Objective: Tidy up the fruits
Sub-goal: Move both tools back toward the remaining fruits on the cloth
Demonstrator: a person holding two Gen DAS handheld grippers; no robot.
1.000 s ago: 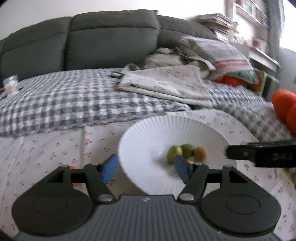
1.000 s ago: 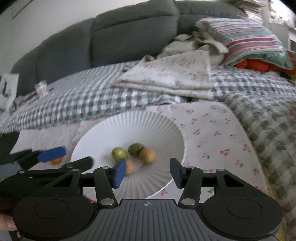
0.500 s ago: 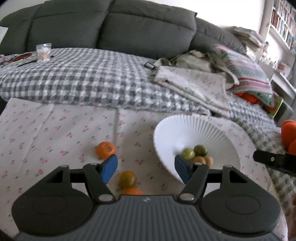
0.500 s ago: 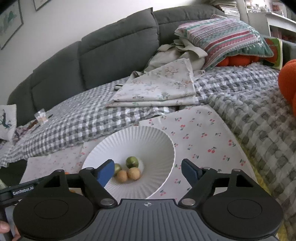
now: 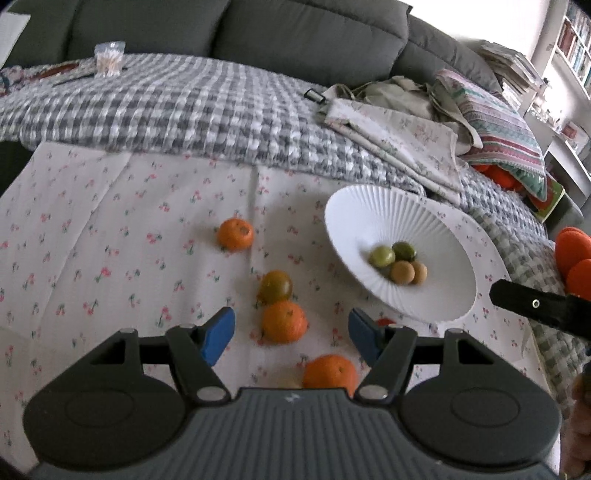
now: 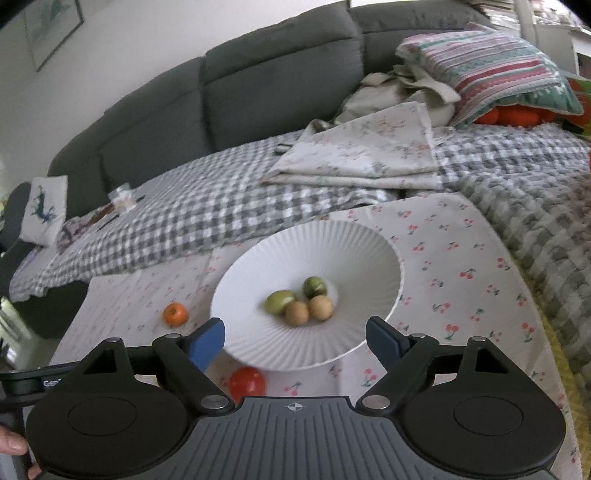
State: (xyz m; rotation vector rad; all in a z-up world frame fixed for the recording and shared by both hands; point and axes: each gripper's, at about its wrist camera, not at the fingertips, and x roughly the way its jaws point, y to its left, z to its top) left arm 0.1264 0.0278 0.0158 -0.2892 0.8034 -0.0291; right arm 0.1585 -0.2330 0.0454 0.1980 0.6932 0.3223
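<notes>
A white ribbed bowl [image 5: 443,295] [image 6: 369,251] on the cherry-print cloth holds two green fruits [image 5: 382,256] [image 6: 279,301] and two tan ones [image 5: 402,272] [image 6: 320,307]. On the cloth to its left lie three oranges [image 5: 235,234] [image 5: 284,321] [image 5: 330,372] and a dark green-red tomato [image 5: 276,287]. My left gripper [image 5: 291,332] is open and empty, above the middle orange. My right gripper [image 6: 295,341] is open and empty over the bowl's near rim. A red tomato [image 6: 246,382] lies just under the rim, and an orange [image 6: 175,314] lies further left.
A grey sofa [image 5: 221,33] with a checked blanket [image 5: 184,110], folded floral cloth [image 5: 399,140] and a striped pillow [image 6: 491,70] lies behind. A small clear cup [image 5: 109,59] stands at the far left. The right gripper's side shows in the left wrist view [image 5: 539,306].
Both grippers have pulled back and up. The left view swung left, bringing the loose oranges and tomato into sight. The right gripper's jaws have opened wider.
</notes>
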